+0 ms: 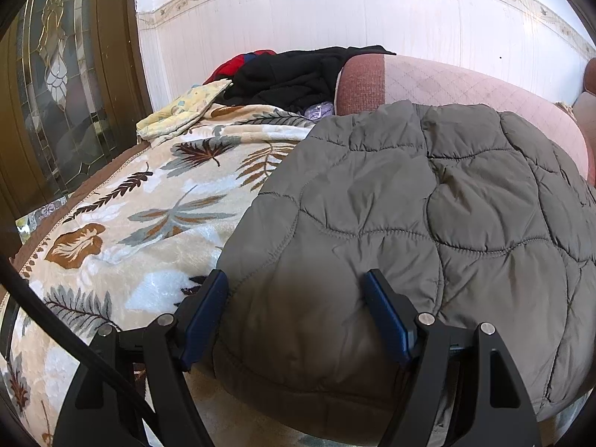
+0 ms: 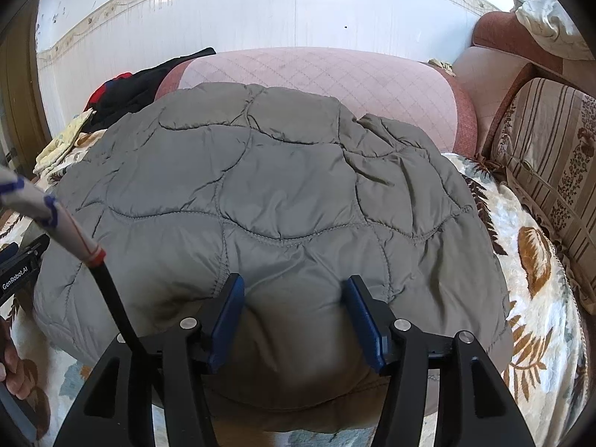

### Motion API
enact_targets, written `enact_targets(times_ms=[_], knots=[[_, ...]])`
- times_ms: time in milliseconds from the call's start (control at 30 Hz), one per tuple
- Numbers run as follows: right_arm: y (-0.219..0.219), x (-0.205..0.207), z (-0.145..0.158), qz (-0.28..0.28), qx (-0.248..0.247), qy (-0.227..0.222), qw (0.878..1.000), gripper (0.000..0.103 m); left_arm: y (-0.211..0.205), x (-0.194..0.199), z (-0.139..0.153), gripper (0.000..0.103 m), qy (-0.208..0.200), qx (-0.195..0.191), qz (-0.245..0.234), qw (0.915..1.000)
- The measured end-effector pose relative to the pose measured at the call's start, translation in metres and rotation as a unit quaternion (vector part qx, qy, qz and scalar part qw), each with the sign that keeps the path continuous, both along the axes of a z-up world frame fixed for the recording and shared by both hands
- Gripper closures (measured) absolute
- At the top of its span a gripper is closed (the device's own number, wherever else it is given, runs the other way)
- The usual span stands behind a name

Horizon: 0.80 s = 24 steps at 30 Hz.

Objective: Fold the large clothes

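Grey jacket (image 1: 428, 223) lying ahead of both hand-held grippers on the blanket (image 1: 123, 216) — already a compact bundle (sleeves hidden, probably tucked under). Left hand-held gripper (image 1: 296, 279) spread over the near hem, right hand-held gripper (image 2: 294, 285) likewise — gripping nothing. Likely left: one last fold.

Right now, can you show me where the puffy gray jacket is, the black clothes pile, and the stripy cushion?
gray jacket (image 2: 283, 186), right wrist view, middle quilted panel.
black clothes pile (image 1: 294, 74), left wrist view, center of the heap.
striped cushion (image 2: 547, 141), right wrist view, its front face.
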State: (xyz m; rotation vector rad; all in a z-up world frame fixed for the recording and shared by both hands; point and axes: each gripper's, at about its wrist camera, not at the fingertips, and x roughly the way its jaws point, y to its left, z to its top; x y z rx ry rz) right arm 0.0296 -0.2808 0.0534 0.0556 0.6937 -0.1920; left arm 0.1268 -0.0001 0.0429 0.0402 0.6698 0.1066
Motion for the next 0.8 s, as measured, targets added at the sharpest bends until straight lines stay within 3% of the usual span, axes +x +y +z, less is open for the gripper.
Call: enact_targets(times_ms=[800], knots=[[0.0001, 0.0005, 0.0, 0.0, -0.001, 0.001, 1.0, 0.039, -0.0001, 0.0003, 0.0002, 0.028, 0.0, 0.001, 0.0, 1.0]])
